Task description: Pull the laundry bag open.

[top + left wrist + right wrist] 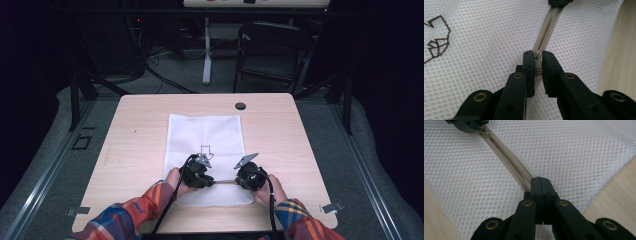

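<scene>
A white mesh bag [205,140] lies flat on the wooden table [135,150], with a brown printed mark [436,42] on it. A beige zipper [225,182] runs across its near end between my two grippers. My left gripper [537,55] is shut on the pale zipper pull [538,65], and the zipper tape [547,31] stretches from it to the right gripper's jaws at the top edge. My right gripper [540,181] is shut on the zipper's end, where the tape [509,161] meets its tips. In the high view the left gripper [210,182] and right gripper [239,181] face each other.
A dark round grommet [240,106] sits in the table's far edge. Beyond the table stand a black folding chair [272,50] and a white stand leg [207,50]. Bare wood flanks the bag on both sides. Plaid sleeves [135,212] enter from the bottom.
</scene>
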`<act>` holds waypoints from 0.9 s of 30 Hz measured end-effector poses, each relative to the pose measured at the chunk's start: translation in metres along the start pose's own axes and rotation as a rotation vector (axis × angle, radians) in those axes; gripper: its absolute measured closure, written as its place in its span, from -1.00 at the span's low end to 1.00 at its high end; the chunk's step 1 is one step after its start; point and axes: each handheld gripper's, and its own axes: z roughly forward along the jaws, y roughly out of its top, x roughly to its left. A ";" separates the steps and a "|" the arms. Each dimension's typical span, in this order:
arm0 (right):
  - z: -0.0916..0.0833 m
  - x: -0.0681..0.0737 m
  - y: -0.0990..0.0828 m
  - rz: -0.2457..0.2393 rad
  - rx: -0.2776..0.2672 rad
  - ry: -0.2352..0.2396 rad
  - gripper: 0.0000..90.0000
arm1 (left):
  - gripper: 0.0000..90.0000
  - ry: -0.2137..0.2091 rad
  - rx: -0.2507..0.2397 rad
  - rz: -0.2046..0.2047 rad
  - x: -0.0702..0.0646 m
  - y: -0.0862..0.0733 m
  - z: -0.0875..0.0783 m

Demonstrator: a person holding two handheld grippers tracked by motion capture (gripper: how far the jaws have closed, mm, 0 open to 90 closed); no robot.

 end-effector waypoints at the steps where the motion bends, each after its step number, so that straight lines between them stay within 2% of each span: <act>1: 0.000 0.000 0.000 0.004 -0.005 0.009 1.00 | 0.81 -0.008 -0.005 -0.006 0.001 -0.001 0.000; 18: 0.000 -0.001 0.000 -0.001 0.005 0.018 1.00 | 0.81 -0.010 0.006 -0.013 0.003 -0.003 -0.002; 21: 0.000 -0.001 0.000 0.007 0.003 0.023 1.00 | 0.81 -0.012 0.002 -0.028 0.004 -0.005 -0.004; 27: 0.000 -0.001 0.000 0.015 -0.001 0.023 1.00 | 0.81 -0.009 0.006 -0.019 0.004 -0.007 -0.006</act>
